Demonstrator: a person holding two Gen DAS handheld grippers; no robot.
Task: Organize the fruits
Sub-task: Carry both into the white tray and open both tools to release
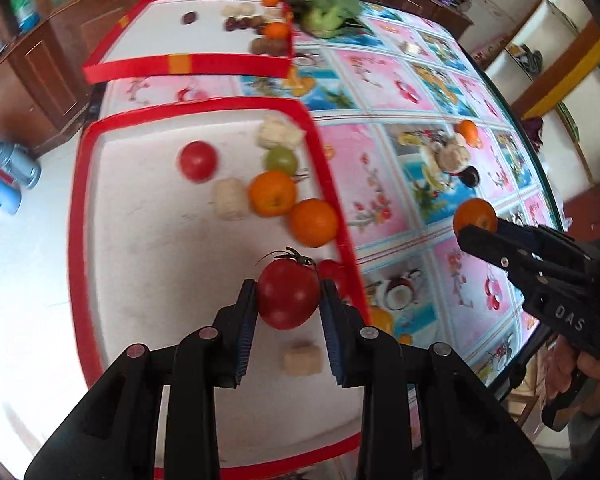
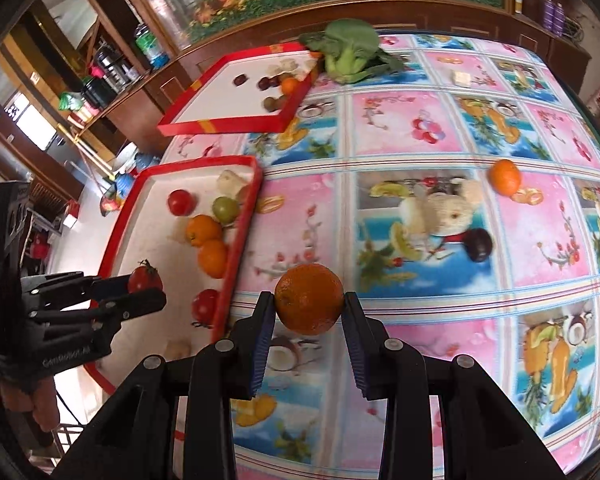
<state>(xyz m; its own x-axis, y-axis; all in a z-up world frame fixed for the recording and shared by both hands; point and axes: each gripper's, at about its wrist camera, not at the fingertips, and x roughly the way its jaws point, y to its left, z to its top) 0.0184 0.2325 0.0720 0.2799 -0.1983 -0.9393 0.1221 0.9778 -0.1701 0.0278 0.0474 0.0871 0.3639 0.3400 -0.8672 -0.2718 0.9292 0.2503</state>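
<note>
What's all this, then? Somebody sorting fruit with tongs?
Roughly, yes. A person holds a two-finger gripper in each hand. The left gripper is clamped on a red tomato above the nearer red-rimmed tray, which already holds two oranges, another tomato and a green fruit. The right gripper grips an orange above the flowery tablecloth, beside that tray. One more orange and a dark plum wait on the cloth. A second tray sits farther back.

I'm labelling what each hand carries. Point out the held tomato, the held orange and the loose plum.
tomato (image 1: 288, 294), left wrist view, its middle.
orange (image 2: 309, 298), right wrist view, its middle.
plum (image 2: 479, 245), right wrist view, its middle.
</note>
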